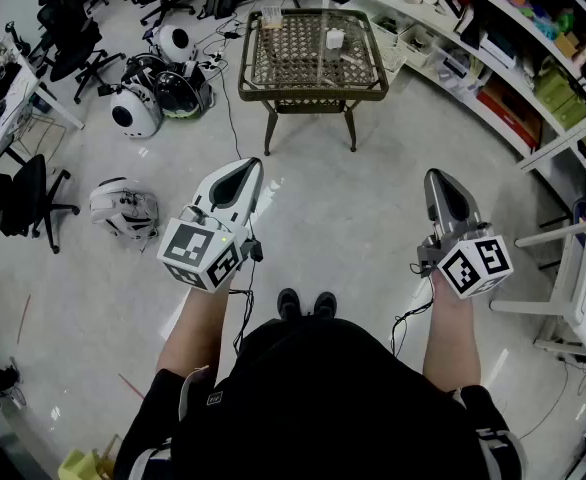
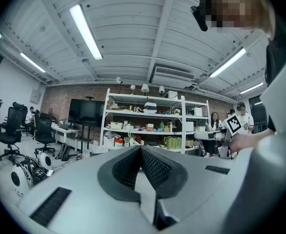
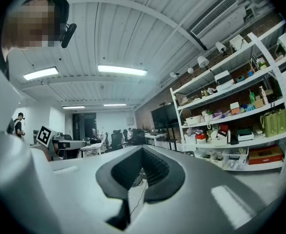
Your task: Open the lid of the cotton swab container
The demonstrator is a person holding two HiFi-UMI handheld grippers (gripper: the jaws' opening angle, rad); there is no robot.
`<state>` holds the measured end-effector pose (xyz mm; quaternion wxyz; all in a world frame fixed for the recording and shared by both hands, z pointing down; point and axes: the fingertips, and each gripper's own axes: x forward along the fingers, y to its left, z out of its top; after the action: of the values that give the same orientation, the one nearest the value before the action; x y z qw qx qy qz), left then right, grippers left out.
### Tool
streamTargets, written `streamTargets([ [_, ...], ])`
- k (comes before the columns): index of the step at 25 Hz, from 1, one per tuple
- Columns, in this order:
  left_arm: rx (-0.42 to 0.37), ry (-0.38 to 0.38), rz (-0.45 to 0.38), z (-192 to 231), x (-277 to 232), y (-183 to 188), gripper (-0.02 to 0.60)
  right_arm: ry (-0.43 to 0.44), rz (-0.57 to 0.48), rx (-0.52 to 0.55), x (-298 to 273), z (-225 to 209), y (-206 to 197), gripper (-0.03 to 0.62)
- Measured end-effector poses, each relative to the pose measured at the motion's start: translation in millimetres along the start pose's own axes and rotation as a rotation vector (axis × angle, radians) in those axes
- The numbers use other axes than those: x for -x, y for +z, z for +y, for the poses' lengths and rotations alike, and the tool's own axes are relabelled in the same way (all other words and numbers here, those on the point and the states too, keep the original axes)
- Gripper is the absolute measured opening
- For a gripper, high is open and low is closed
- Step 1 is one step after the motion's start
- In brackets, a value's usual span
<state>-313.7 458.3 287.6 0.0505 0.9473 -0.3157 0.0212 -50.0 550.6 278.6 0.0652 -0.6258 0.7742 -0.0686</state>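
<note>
Several round white robots (image 1: 158, 96) and office chairs (image 1: 68, 38) crowd the floor (image 1: 353, 208) to my left, and shelves (image 1: 503, 58) curve along my right. Ahead, well apart from me across pale floor, the wicker table (image 1: 313, 95) carries the cotton swab container (image 1: 335, 39), a small white thing near its middle. My left gripper (image 1: 245, 168) and right gripper (image 1: 438, 178) are both clenched on nothing, jaws pressed together. My bare forearms (image 1: 198, 328) reach forward, with the grippers pointing ahead and tilted upward.
</note>
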Motion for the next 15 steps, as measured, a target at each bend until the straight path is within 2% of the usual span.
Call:
streamTargets([
  [9, -0.002, 0.023, 0.017, -6.8, -3.3, -2.0, 0.003, -0.006, -0.006, 0.013, 5.7, -8.1, 4.1, 0.006],
  [15, 0.014, 0.046, 0.026, -11.4, -6.3, -4.6, 0.002, -0.022, -0.018, -0.036, 20.3, -23.5, 2.7, 0.008],
])
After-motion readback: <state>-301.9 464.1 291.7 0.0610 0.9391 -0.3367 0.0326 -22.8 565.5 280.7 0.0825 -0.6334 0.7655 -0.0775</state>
